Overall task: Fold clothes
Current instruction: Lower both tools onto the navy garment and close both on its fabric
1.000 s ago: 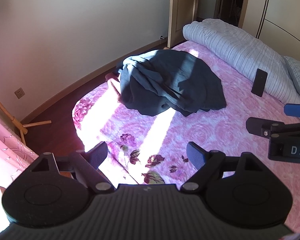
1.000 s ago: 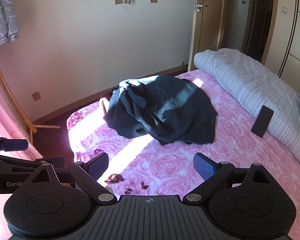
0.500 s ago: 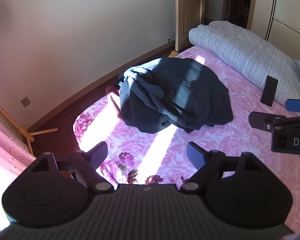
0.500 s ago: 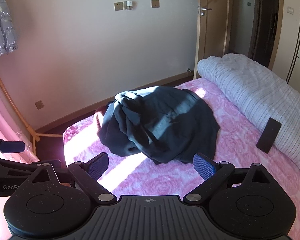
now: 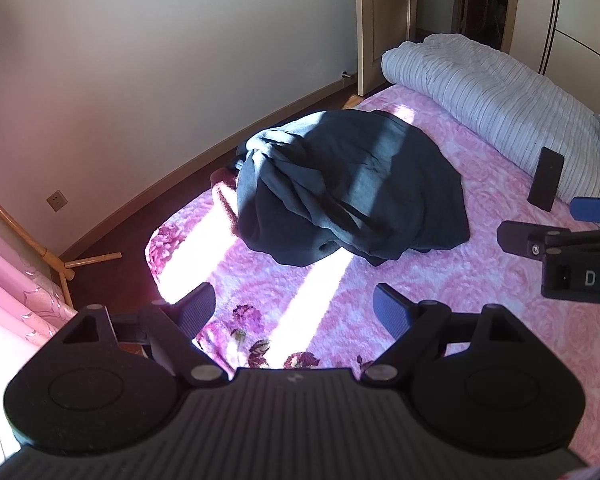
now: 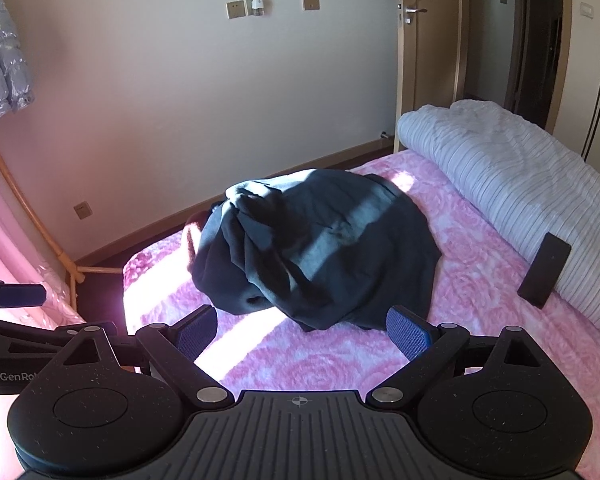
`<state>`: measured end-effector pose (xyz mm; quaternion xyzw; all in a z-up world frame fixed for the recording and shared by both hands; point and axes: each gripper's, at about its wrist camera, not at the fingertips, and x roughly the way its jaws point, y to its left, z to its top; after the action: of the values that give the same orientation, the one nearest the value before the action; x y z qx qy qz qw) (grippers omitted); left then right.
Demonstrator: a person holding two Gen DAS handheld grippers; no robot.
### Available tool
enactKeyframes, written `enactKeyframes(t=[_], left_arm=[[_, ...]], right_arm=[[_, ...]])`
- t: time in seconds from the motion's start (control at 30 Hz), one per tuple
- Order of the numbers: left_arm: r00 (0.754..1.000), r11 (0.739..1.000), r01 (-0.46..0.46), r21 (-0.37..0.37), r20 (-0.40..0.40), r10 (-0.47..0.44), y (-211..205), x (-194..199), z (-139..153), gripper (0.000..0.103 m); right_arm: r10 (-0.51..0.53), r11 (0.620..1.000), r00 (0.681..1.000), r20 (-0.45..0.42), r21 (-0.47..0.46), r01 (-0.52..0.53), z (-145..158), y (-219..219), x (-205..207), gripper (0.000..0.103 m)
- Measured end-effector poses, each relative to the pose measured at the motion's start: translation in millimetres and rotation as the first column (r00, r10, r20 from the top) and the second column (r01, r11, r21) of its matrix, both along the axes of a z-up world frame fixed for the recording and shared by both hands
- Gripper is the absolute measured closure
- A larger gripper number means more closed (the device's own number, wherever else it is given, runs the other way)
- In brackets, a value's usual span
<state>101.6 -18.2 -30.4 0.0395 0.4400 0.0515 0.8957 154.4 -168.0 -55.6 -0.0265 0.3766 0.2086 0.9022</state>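
Both jaws stand wide apart and empty as the left gripper (image 5: 294,306) and right gripper (image 6: 302,330) draw nearer the crumpled dark garment (image 6: 316,248) heaped on the bed (image 6: 480,280); folding hasn't started.

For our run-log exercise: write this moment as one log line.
stage: approach | left gripper: open, empty | right gripper: open, empty | dark garment: crumpled heap on bed, untouched

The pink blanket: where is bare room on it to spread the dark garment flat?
Bare blanket lies between the dark garment and both open tongs. A narrower strip runs between the garment and the striped duvet; there the black phone crowds it.
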Motion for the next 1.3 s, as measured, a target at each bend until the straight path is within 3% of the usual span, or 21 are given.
enactKeyframes(t=[0.5, 0.73, 0.97, 1.3], left_arm=[[0.998, 0.999, 0.045, 0.002, -0.039, -0.044, 13.2, 36.5, -19.5, 0.019], [0.988, 0.991, 0.13, -0.024, -0.077, -0.131, 24.4, 102.1, -51.2, 0.019], [0.963, 0.973, 0.228, -0.041, -0.14, -0.231, 32.7, 169.3, -88.8, 0.019], [0.92, 0.945, 0.323, -0.044, -0.22, -0.325, 36.9, 243.2, -139.3, 0.019]], right_arm=[[-0.035, 0.999, 0.999, -0.031, -0.022, 0.034, -16.4, 4.0, 27.4, 0.008], [-0.114, 0.991, 0.992, -0.053, -0.078, 0.109, -36.7, 10.4, 68.8, 0.008], [-0.196, 0.975, 0.979, -0.065, -0.12, 0.187, -61.2, 17.3, 121.6, 0.008], [-0.208, 0.972, 0.971, -0.117, -0.133, 0.193, -107.1, 23.7, 179.7, 0.008]])
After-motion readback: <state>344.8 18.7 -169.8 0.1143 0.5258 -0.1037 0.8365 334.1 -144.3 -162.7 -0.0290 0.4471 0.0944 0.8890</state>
